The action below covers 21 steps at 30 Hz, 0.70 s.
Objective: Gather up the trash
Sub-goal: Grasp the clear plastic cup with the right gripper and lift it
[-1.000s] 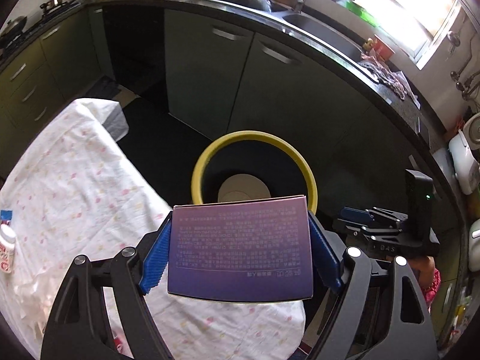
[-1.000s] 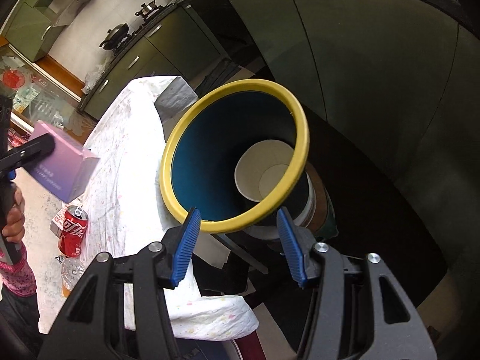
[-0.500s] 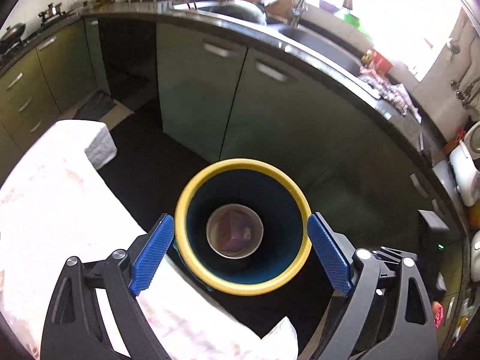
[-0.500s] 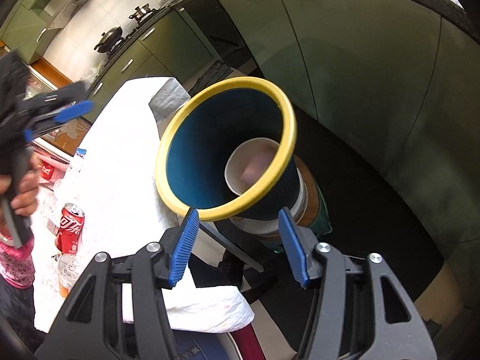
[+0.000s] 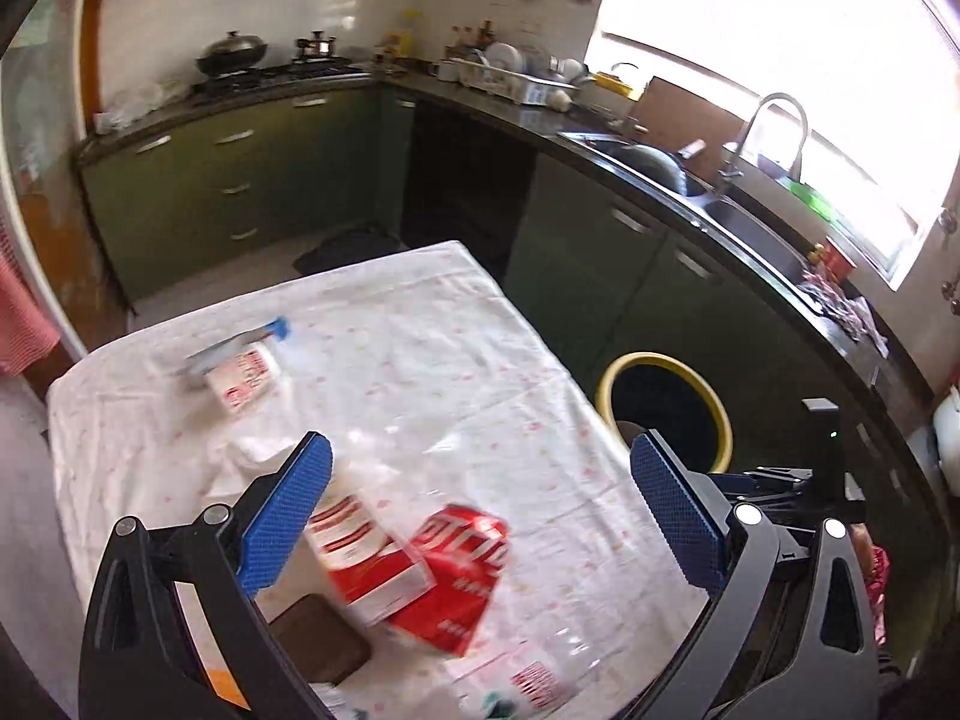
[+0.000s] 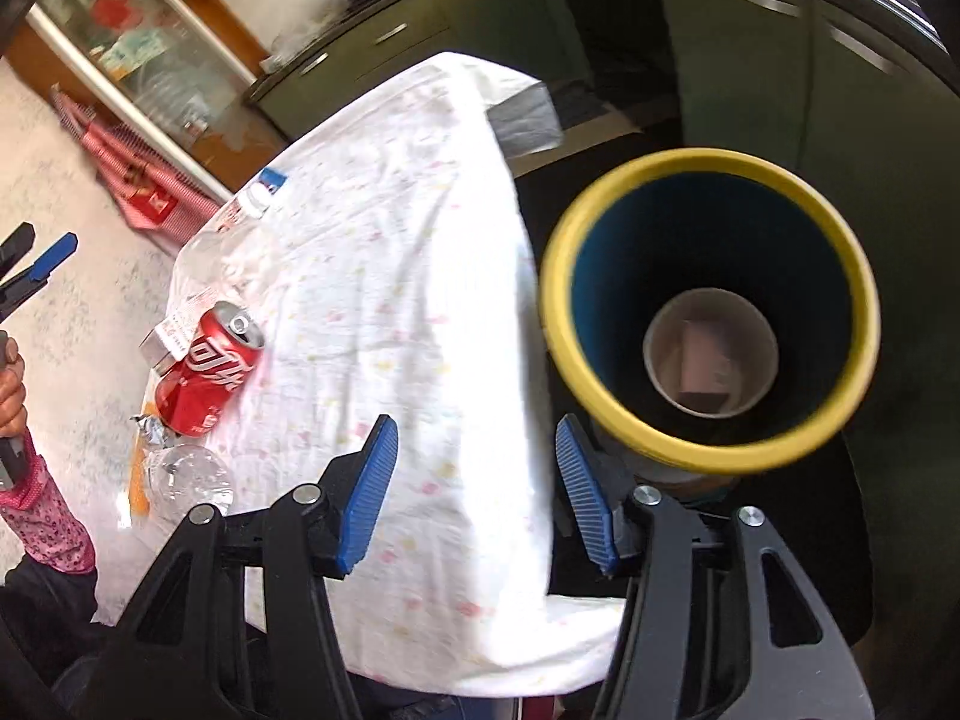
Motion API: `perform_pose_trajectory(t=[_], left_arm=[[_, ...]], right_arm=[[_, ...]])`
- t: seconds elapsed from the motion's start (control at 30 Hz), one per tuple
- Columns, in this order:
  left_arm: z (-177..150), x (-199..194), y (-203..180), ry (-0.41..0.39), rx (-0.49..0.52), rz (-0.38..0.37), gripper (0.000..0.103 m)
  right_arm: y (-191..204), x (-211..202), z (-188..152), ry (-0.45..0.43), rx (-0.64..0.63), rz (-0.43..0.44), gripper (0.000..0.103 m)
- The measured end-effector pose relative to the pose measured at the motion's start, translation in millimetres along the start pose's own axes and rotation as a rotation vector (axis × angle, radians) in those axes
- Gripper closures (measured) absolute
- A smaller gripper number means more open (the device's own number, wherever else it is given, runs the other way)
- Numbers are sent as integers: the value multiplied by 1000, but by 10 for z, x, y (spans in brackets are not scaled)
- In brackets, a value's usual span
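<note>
Your left gripper (image 5: 480, 516) and right gripper (image 6: 477, 489): both spread wide, empty. Yellow-rimmed bin (image 6: 708, 354) beside table (image 6: 408, 276) holds a box (image 6: 705, 375). Red can (image 6: 210, 378) lies on tablecloth.

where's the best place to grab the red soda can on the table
Take the red aluminium soda can across its round middle, from above. It lies on its side on the white floral tablecloth, so tongs should straddle the curved wall, not the ends; the open left tongs are nearest.

Black grippers (image 5: 480, 516), ribbed blue finger pads (image 6: 372, 498)
</note>
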<state>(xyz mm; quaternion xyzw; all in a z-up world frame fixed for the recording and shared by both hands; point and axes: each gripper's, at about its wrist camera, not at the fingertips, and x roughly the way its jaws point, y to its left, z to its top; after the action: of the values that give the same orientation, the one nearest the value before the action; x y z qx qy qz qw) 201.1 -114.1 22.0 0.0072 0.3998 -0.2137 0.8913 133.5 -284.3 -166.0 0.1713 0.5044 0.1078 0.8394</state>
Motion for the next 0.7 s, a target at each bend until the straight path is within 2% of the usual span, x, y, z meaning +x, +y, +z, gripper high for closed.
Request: perform_pose_trajectory(t=[0.07,0.2,0.4,0.5,0.6,0.7], left_arm=[[-198,-144,355,-18,-48,66,5],[-538,-313,827,-16,-133,100,5],[-893,-436,1127,-27,-170,148,5],[-1003,-426,1215,-23,-185,131,5],[-1022,-397,1246,-18,-193,129,5],[-1025,-380,1273,-20,-191,140,5]], right_arm=[[296,135,92,25,-69,39,50],[870,349,273,59,-196,82,50],[1504,567,682,69,-255,151,50],[1643,791,880,109,-242,197,50],[1674,1031,980,156,-212,209,50],[1733,1180,1035,166,-208,213,50]])
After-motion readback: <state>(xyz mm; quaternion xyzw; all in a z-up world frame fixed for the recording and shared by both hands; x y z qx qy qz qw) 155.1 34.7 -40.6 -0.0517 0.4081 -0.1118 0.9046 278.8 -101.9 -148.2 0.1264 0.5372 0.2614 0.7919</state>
